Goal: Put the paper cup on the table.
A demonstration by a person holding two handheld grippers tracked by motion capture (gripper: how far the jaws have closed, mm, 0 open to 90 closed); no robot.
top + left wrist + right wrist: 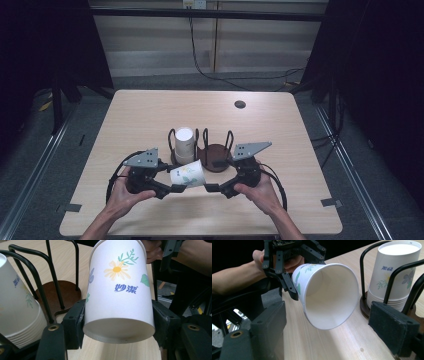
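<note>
Paper cup (117,297) base clamped between left fingers (73,327)

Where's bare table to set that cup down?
Free: far half of the table behind the cup rack, up to the dark round spot; also both side margins. Crowded: near centre, where the left gripper holds the paper cup facing the right gripper.
</note>
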